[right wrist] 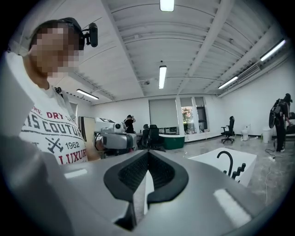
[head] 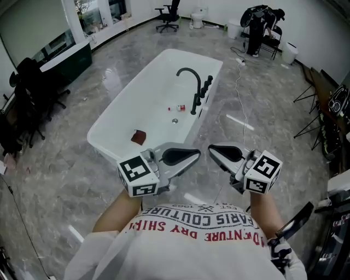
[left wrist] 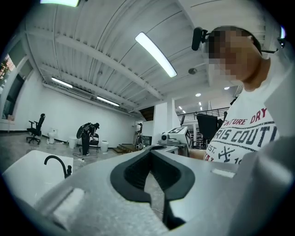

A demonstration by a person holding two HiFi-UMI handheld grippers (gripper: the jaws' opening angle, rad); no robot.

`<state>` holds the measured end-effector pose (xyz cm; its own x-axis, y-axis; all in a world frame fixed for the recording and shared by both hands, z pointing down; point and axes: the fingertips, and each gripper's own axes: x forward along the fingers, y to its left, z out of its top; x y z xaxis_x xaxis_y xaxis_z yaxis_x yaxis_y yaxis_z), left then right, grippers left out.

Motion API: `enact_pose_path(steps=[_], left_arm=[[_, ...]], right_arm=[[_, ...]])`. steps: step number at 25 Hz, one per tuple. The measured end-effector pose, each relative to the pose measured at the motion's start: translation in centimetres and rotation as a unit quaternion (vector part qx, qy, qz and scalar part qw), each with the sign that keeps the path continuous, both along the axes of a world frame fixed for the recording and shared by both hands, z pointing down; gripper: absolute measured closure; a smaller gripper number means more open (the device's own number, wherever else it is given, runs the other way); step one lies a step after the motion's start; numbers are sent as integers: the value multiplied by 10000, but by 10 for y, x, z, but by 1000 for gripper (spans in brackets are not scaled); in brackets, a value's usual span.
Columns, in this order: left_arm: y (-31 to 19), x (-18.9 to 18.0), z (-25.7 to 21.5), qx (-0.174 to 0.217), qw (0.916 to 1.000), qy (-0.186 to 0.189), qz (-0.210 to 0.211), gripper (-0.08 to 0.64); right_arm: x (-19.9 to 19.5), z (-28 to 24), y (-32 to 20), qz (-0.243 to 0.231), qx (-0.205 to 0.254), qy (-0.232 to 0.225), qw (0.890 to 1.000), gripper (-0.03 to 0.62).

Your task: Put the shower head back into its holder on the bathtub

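bathtub (head: 104,131): mid-floor, running lengthwise away from the person.
faucet (head: 190,82): up on the bathtub's right rim, arching in over the basin.
tap fittings (head: 205,87): same rim, just beside the faucet.
drain (head: 175,121): in the bathtub's floor, near the faucet's foot.
small flat object (head: 139,136): inside the bathtub, toward its near end.
cable (head: 237,90): on the floor, right of the bathtub.
office chair (head: 168,16): well behind the bathtub's far end.
desk (head: 65,57): left of the bathtub, well apart.
left gripper (head: 197,153), right gripper (head: 211,149): at the bathtub's near right corner, tips facing, close together.
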<state>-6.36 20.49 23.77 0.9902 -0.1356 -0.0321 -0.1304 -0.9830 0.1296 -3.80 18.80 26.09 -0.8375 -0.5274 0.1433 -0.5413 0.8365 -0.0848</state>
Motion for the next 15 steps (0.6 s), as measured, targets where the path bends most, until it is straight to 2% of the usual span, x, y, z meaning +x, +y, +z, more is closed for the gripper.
enact_pose_path(steps=[3, 7, 11, 15], left_arm=[[29, 1, -4, -41, 9999, 108, -23, 557], [74, 22, -10, -421, 9969, 597, 305, 557], [111, 41, 11, -468, 9986, 256, 54, 557], [162, 45, 16, -496, 9987, 120, 54, 557]], right_arm=[[6, -1, 37, 23, -7, -99, 9999, 589], [37, 4, 89, 283, -47, -247, 9993, 589], [60, 19, 140, 550, -218, -450, 9972, 589], [64, 27, 189, 656, -342, -465, 9962, 589]])
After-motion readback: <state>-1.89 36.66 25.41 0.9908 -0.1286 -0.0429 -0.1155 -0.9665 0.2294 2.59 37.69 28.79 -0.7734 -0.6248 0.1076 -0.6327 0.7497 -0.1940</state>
